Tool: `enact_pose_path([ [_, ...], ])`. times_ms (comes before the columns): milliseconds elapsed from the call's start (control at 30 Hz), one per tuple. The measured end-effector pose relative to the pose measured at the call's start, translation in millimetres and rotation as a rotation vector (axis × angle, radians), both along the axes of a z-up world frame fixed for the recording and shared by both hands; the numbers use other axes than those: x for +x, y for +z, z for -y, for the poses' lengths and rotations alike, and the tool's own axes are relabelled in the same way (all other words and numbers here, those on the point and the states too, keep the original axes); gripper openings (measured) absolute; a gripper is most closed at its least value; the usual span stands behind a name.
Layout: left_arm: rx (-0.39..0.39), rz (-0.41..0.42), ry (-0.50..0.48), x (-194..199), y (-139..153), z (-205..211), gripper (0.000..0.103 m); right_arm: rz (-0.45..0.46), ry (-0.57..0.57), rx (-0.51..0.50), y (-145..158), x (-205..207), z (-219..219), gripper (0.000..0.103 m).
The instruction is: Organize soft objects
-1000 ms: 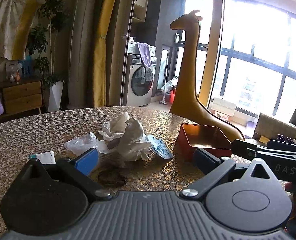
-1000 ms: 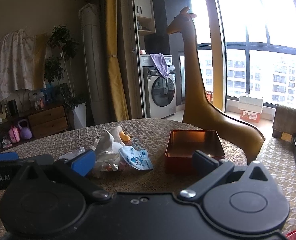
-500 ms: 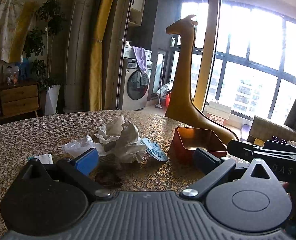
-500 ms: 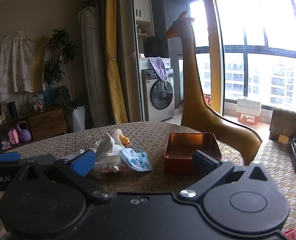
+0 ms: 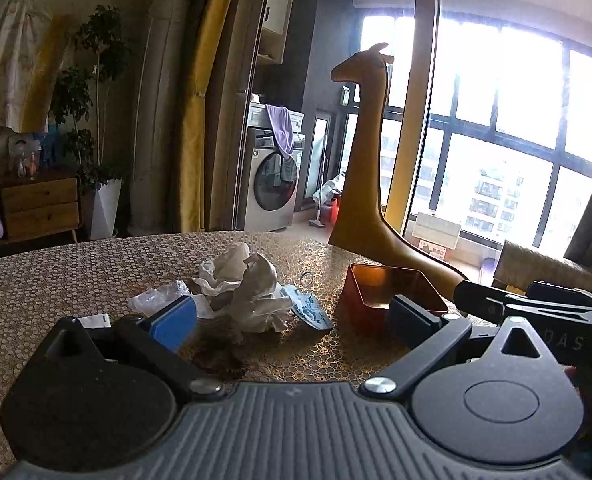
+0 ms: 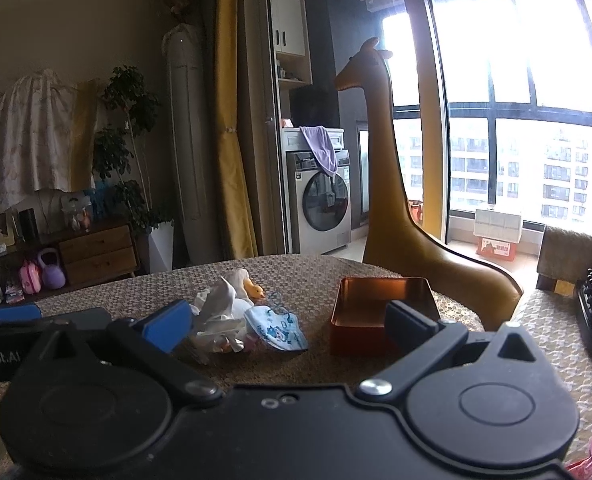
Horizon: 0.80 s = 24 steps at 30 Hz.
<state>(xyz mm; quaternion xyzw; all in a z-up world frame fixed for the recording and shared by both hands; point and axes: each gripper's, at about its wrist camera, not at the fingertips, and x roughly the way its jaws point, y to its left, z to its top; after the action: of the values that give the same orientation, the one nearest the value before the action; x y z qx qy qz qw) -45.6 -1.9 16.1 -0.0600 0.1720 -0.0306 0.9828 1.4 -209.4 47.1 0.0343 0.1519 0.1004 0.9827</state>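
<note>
We hold our left gripper (image 5: pixel 292 316) and right gripper (image 6: pixel 288 320) spread wide, both empty. Ahead of the left gripper's fingers lies one pile: one crumpled white cloth (image 5: pixel 252 292), one clear plastic bag (image 5: pixel 156 300) and one blue printed face mask (image 5: pixel 309 312). One copper tin (image 6: pixel 379 312) sits behind our right gripper's right finger, empty.

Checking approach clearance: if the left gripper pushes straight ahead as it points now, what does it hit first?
Probably the crumpled white cloth pile, which lies just ahead between the open fingers of the left gripper. A dark brown patch on the table sits nearer, but whether it is raised is unclear.
</note>
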Motion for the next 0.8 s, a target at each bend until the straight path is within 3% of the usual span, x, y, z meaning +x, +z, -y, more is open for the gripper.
enact_pose_path([
  [433,-0.005,0.018,0.003,-10.2,5.7,5.2,0.103,0.034,0.003,-0.001,6.1,-12.7,6.2,0.103],
  [800,0.008,0.019,0.004,7.7,-2.7,-2.3,0.103,0.042,0.03,-0.024,2.3,-3.5,-1.1,0.103],
])
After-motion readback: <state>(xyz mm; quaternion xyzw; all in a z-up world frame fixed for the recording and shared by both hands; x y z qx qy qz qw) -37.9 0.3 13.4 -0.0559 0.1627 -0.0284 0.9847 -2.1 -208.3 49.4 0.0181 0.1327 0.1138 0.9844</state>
